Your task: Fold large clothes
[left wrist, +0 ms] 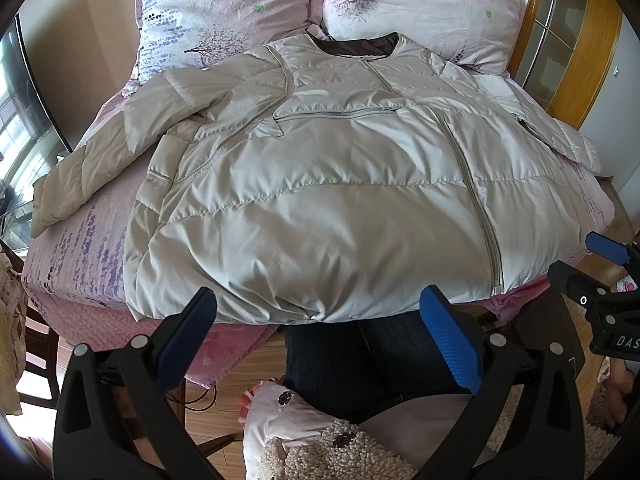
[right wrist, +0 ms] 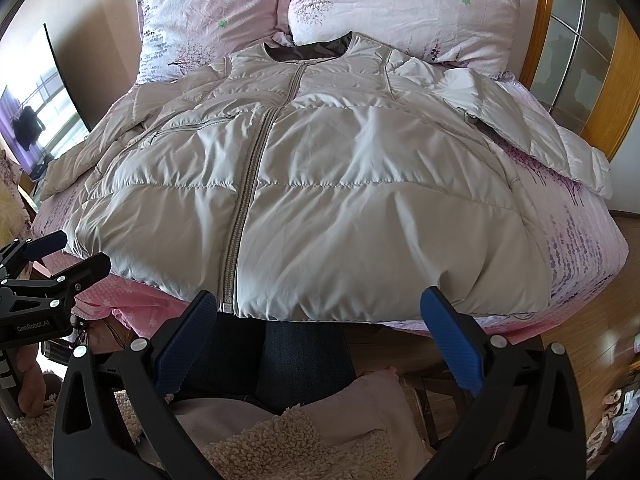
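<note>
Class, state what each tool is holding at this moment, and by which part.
Nothing. The left tool and right tool are both open, short of the jacket hem.

Jacket (right wrist: 320,200) covering the bed (right wrist: 580,240), pillows (right wrist: 400,4) blocking behind, open room before the hem

Beige puffer jacket (left wrist: 320,184), zipped, front up, sleeves spread, flat on bed

I can't see the jacket's (left wrist: 320,184) back; its hem hides the bed's (left wrist: 80,240) near edge from me.
</note>
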`<state>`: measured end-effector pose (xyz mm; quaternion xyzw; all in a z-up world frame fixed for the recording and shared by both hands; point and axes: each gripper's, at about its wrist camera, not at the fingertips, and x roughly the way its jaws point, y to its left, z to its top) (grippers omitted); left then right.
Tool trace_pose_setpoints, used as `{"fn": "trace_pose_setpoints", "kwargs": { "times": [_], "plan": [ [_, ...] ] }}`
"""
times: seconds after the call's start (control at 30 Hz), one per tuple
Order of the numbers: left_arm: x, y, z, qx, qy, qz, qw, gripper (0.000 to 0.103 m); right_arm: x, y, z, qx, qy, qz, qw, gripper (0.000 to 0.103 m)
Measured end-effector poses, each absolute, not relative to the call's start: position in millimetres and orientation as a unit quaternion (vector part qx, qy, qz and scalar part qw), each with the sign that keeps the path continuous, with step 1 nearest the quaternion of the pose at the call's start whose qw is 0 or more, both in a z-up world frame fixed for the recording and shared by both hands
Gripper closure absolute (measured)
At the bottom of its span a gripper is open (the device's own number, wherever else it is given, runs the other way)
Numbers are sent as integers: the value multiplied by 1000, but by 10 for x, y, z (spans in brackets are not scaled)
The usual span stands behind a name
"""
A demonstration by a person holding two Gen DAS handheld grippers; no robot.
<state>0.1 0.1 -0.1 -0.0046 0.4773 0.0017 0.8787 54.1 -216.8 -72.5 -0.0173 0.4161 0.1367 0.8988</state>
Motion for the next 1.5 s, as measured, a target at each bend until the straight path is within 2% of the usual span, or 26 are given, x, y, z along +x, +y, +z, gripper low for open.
{"fn": "trace_pose_setpoints", "kwargs": {
  "times": [1.5],
  "plan": [
    [62, -31, -38, -15, 485, -29, 874, 2, 656, -2285, -722, 12, 413, 132, 901, 1]
  ]
}}
